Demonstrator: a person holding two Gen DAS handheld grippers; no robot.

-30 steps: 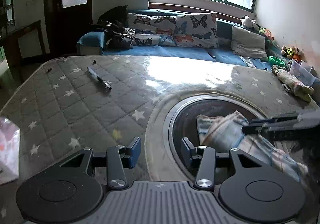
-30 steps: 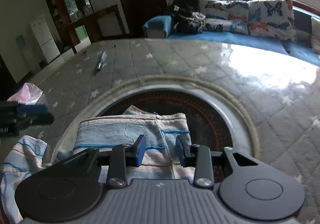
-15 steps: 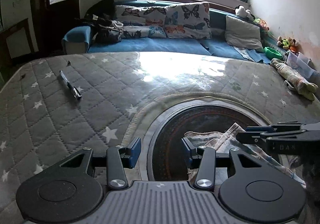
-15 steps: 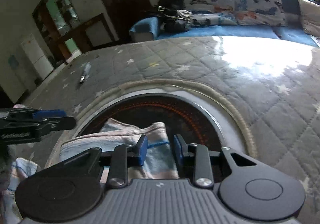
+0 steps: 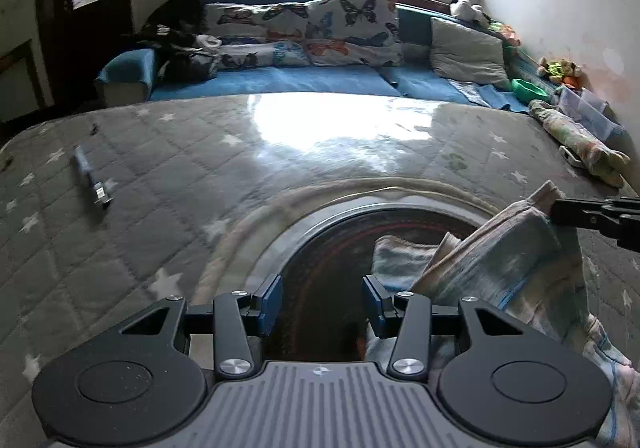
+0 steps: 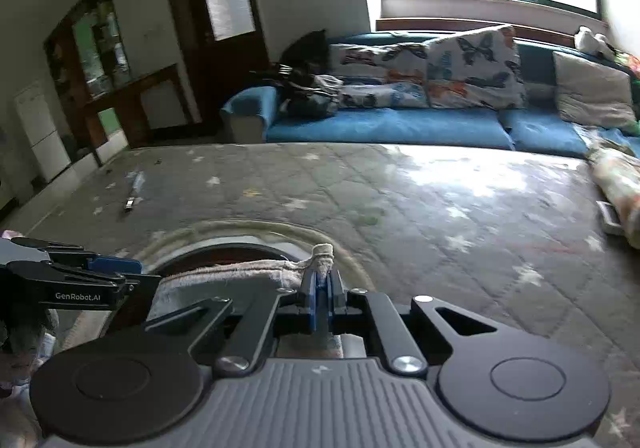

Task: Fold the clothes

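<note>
A pale striped cloth [image 5: 508, 260] lies over the round dark pattern [image 5: 340, 248] on the grey star-quilted mat [image 5: 200, 152]. My right gripper [image 6: 320, 288] is shut on a corner of the cloth [image 6: 322, 251] and holds that corner lifted; the cloth hangs down from it. It enters the left wrist view from the right edge [image 5: 592, 214]. My left gripper [image 5: 322, 298] is open and empty, low over the round pattern, just left of the cloth. It also shows in the right wrist view [image 6: 116, 266].
A pen-like object [image 5: 92, 184] lies on the mat at far left. A blue sofa [image 5: 280, 82] with butterfly cushions [image 5: 352, 28] stands behind the mat. A rolled cloth [image 5: 576, 140] and toys lie along the right wall. A dark door [image 6: 216, 32] is at the back left.
My right gripper has closed on a corner of the cloth and lifted it. My left gripper has shifted right, over the round pattern, and stays open.
</note>
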